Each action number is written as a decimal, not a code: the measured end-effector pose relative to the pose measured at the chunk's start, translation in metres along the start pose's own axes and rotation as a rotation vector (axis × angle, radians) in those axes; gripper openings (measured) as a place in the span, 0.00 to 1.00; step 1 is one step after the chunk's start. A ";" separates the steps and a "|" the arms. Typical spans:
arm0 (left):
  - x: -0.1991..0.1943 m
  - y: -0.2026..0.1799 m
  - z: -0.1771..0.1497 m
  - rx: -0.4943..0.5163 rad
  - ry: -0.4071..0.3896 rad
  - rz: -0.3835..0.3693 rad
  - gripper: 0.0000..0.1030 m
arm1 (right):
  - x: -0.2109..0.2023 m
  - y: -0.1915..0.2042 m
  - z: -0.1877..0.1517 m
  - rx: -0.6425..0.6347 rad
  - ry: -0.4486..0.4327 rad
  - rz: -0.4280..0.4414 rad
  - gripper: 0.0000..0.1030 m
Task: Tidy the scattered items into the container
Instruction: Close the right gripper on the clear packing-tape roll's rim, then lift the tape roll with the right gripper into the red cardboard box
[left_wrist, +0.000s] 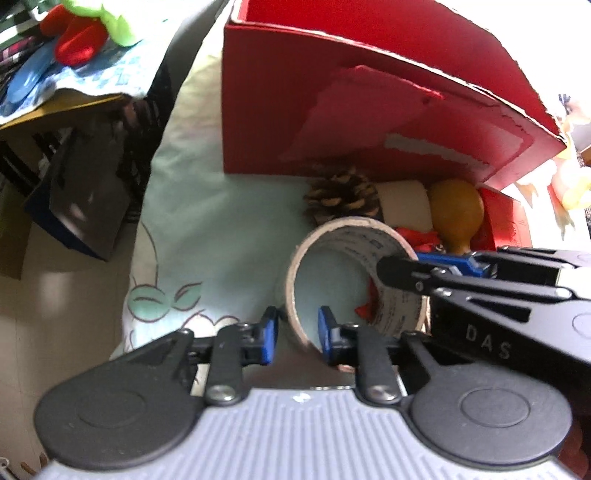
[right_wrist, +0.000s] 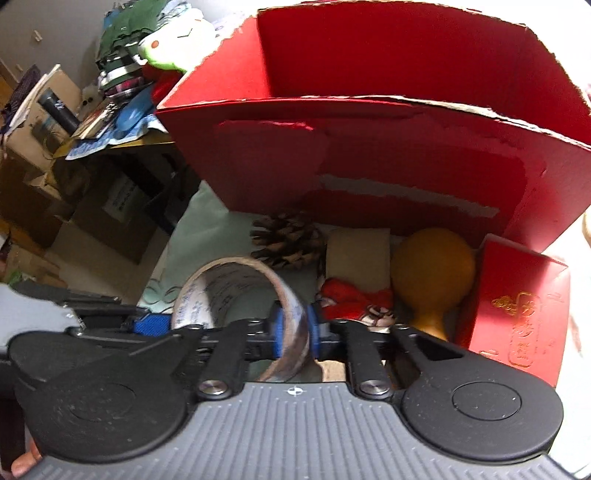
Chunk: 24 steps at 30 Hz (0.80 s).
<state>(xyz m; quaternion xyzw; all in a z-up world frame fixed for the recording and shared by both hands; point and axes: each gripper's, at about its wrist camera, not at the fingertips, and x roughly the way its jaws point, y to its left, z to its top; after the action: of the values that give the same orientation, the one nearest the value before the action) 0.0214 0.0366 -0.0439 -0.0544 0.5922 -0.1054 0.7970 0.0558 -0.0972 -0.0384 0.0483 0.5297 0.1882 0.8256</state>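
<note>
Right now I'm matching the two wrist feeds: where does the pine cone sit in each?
Left wrist view: the pine cone lies centre-right, against the red box, just beyond the tape roll.
Right wrist view: it lies at mid-frame, left of centre, under the box's front wall.
Shared landmark: the brown gourd, to its right in both.
</note>
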 end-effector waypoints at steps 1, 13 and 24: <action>-0.001 -0.001 0.000 0.004 -0.001 -0.004 0.19 | -0.003 0.001 -0.002 -0.006 -0.005 -0.001 0.12; -0.053 -0.023 0.000 0.129 -0.091 0.020 0.19 | -0.042 0.008 -0.001 -0.048 -0.119 0.037 0.13; -0.095 -0.048 0.049 0.232 -0.263 -0.015 0.19 | -0.081 -0.002 0.033 0.038 -0.312 0.019 0.14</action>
<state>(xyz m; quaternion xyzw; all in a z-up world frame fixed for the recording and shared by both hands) 0.0367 0.0104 0.0694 0.0202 0.4661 -0.1708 0.8679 0.0559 -0.1241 0.0446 0.0976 0.3982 0.1762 0.8949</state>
